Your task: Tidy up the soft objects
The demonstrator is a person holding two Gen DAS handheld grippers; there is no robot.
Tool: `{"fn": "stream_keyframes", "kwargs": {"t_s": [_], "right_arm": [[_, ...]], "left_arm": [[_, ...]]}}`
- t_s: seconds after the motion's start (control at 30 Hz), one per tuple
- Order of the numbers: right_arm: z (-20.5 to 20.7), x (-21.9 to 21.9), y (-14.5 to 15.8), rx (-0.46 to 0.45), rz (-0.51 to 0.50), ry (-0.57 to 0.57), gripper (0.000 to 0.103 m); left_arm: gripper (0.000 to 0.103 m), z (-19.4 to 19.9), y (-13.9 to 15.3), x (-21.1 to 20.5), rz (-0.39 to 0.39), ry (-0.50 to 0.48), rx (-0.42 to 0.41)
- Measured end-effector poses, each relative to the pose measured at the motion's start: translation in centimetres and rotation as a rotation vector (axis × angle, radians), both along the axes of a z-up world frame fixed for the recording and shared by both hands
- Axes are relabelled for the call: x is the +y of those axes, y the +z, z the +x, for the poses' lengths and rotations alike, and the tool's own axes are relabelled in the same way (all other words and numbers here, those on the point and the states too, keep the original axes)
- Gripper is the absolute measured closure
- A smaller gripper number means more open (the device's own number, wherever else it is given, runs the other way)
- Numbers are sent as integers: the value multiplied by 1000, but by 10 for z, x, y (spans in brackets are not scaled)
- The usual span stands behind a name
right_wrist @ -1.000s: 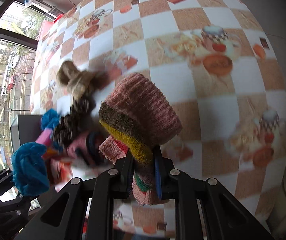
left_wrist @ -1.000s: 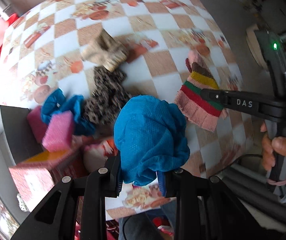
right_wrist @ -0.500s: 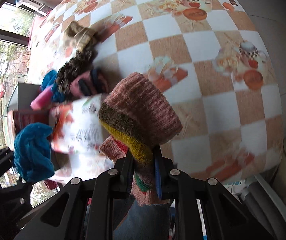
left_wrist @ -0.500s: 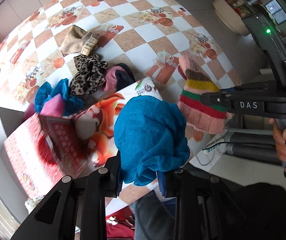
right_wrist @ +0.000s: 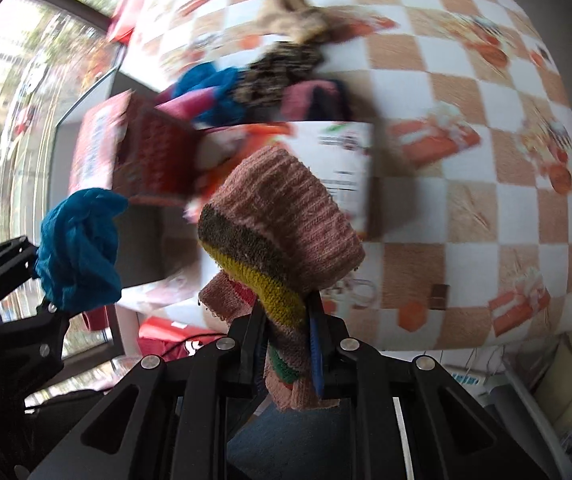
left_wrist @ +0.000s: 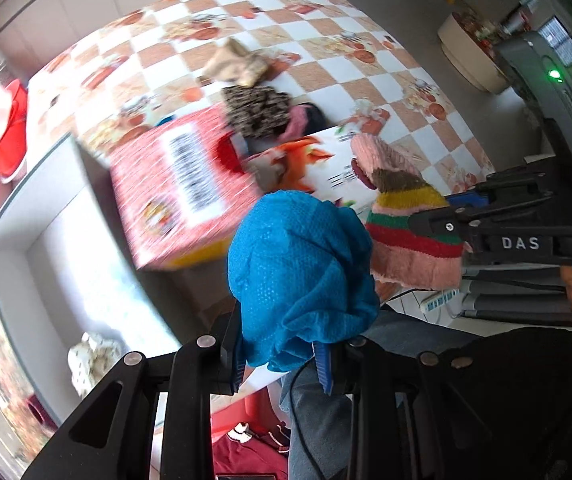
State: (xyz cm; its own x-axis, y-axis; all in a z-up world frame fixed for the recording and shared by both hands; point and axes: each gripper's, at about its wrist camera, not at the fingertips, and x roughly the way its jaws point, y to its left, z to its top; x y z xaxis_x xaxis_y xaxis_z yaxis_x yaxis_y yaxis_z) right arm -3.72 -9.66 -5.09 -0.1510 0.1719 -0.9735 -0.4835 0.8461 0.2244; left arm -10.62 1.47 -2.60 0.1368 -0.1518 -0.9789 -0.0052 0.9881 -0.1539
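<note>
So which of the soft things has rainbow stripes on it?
The pink knitted sock pinched in the right claw. It has brown, yellow, green and red bands; the blue mesh cloth in the left claw is plain.

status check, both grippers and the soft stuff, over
Left gripper shut on blue mesh cloth. Right gripper shut on striped knit sock. Both held above cardboard box; more soft items heaped behind it on the table.

Blue mesh cloth (left_wrist: 302,272): bunched, pinched at its lower end, lifted off the table. Striped knit sock (right_wrist: 278,236): pink with brown, yellow, green and red bands, folded over, also lifted, at 3 o'clock of the blue cloth. Leopard-print piece (left_wrist: 258,110), beige piece (left_wrist: 234,64) at 12 o'clock, lying on the table.
</note>
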Motion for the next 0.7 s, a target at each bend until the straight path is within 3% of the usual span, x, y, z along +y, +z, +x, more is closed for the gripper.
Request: {"fn": "stream_keyframes", "kwargs": {"t_s": [0.53,0.7], "right_arm": [[-84,124,21,-56,71,513,84],[-103,157,24,-70,80,624,84]], "left_arm": [[73,-75,2,113,1,397,-41],[73,-97,-1,141,0,514,-42]]}}
